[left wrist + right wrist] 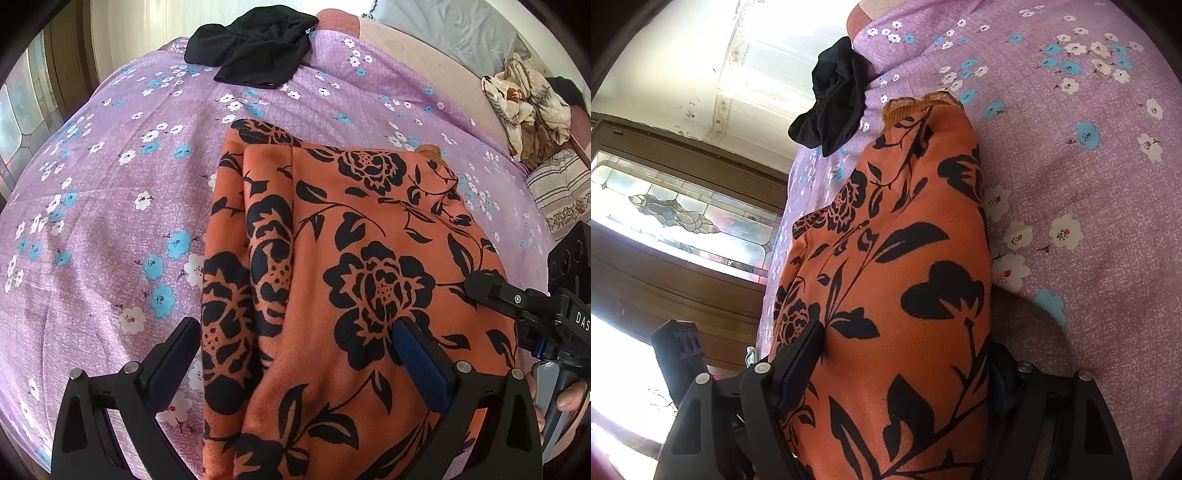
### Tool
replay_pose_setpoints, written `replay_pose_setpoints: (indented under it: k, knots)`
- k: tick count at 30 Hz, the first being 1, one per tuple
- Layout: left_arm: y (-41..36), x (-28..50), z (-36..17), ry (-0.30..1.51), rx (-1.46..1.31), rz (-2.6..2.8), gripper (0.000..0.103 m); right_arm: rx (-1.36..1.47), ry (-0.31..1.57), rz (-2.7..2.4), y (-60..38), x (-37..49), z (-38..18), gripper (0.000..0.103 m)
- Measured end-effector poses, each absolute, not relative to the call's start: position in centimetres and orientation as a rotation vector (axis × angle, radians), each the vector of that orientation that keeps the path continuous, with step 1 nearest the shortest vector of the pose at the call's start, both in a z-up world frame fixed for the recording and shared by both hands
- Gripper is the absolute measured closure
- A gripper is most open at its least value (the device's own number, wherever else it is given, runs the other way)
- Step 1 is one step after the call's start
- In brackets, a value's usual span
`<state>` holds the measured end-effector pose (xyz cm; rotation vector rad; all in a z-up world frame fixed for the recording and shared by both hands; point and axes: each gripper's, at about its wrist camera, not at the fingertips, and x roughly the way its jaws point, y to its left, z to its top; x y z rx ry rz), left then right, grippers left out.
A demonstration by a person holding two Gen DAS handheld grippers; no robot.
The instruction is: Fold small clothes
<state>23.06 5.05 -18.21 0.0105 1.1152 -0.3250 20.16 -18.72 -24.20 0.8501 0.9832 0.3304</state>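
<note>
Folding underway: orange floral garment (332,288) lying doubled lengthwise mid purple bedsheet (110,221), layered edges showing, not yet compact. Soft matte knit, bold black print. Left gripper (295,354) gaping over garment's near edge, gripping nothing. Right gripper (905,365) straddling thick folded bundle, jaws wide; clamping or not — cannot tell. Crumpled black garment (255,48) waiting beyond orange piece, unfolded.
</note>
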Motion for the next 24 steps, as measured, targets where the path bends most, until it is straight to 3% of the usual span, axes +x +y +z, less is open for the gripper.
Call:
replay_pose_setpoints:
  k: [24]
  knots:
    - [5.28, 23.35, -18.66, 1.137, -0.014, -0.328, 0.000, 0.847, 0.982, 0.327, -18.58, 20.06, -24.16, 0.024]
